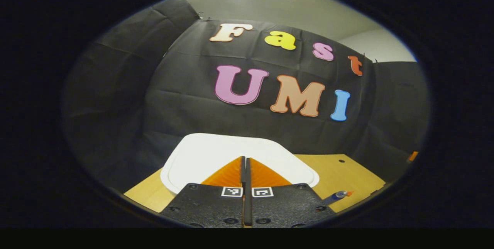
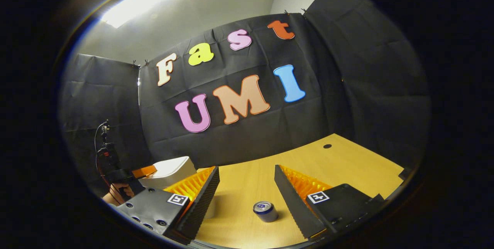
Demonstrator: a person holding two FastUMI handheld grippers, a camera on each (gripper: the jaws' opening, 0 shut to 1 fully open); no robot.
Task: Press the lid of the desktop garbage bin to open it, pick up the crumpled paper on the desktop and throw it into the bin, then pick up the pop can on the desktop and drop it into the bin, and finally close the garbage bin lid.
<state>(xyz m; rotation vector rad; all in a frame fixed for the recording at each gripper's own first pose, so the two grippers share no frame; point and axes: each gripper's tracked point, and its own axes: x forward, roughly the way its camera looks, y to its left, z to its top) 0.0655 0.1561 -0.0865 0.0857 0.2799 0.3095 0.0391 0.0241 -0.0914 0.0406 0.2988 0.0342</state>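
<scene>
At lower centre of the left gripper view, the left tool (image 1: 246, 164) sits pressed together over the white bin lid (image 1: 216, 156). The right tool (image 2: 247, 175) gapes apart; the pop can (image 2: 265, 211) stands on the desk (image 2: 347, 164) between its fingers, bottom centre.

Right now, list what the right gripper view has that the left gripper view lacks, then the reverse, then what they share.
Right gripper view alone: the can standing on the table between the right gripper's open fingers, plus the left gripper farther off at the bin, with the hand holding it.

Left gripper view alone: the left gripper from behind, fingers together over the bin's closed lid, and a small tool on the table.

Shared: the white bin and the wooden table.
</scene>
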